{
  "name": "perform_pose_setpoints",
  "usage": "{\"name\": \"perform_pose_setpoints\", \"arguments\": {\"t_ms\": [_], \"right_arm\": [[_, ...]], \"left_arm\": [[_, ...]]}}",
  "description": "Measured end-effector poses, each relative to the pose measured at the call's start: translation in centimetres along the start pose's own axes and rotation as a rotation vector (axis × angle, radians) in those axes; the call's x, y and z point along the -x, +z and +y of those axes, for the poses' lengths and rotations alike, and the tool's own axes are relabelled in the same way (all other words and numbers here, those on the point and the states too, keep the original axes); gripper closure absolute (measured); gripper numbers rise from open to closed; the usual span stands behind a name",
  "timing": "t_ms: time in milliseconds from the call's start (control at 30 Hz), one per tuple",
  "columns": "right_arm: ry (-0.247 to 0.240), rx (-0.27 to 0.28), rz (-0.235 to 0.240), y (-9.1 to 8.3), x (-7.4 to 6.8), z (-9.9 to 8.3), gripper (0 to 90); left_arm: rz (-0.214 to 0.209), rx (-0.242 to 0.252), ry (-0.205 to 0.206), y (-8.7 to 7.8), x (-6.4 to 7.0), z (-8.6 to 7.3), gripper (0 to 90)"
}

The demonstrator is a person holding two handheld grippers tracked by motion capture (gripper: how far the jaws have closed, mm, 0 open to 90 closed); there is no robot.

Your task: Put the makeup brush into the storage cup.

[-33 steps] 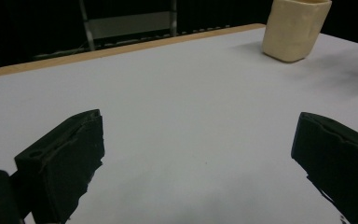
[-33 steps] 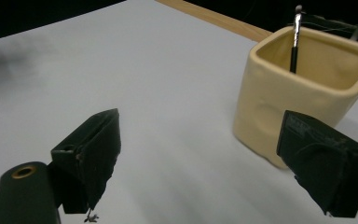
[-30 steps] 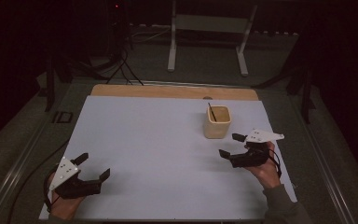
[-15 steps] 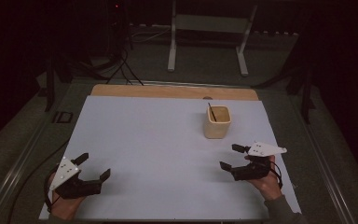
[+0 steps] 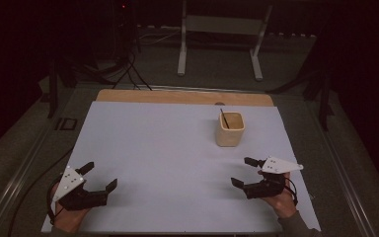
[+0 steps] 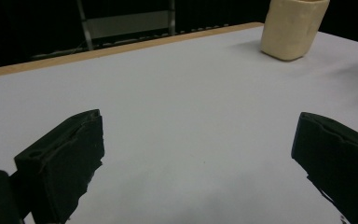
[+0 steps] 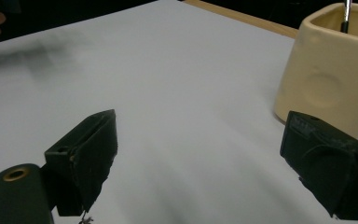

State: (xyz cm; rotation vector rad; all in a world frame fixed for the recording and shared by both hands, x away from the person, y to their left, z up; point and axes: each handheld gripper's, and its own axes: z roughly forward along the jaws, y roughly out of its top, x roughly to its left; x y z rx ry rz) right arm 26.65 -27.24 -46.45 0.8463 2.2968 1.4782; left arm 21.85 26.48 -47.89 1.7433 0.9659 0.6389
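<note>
1. Now both spread, empty: left gripper (image 5: pixel 98 177), right gripper (image 5: pixel 242 172).
2. Cup (image 5: pixel 230 129) stands at one o'clock from right gripper, near; thin stick (image 5: pixel 223 117) inside.
3. Likely rigid, breakable, smooth; grip opposite walls below rim.

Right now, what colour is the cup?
Cream, plain with no pattern. The cup shows best in the right gripper view.

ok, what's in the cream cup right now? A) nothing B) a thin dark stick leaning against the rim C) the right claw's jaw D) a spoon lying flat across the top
B: in the high view the cream cup holds a thin dark stick that leans up past its rim, while the right claw sits open on the table nearer the person, apart from the cup.
</note>
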Motion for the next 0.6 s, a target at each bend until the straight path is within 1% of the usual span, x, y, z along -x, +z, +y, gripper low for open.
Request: {"name": "perform_pose_setpoints", "arguments": {"t_ms": [167, 267, 467, 600], "right_arm": [[-0.015, 0.019, 0.019, 0.02, -0.43, -0.08, 10.8], [-0.023, 0.022, 0.03, 0.19, -0.67, -0.23, 10.9], [-0.027, 0.016, 0.034, 0.51, -0.78, -0.4, 10.9], [-0.028, 0.024, 0.035, 0.45, -0.73, -0.38, 10.9]], "left_arm": [[-0.003, 0.003, 0.001, 0.01, 0.05, 0.01, 3.4], [-0.008, 0.003, 0.006, 0.05, 0.12, 0.02, 3.4], [-0.011, 0.0, 0.009, 0.13, 0.19, 0.02, 3.4], [-0.01, -0.002, 0.01, 0.16, 0.19, 0.03, 3.4]]}}
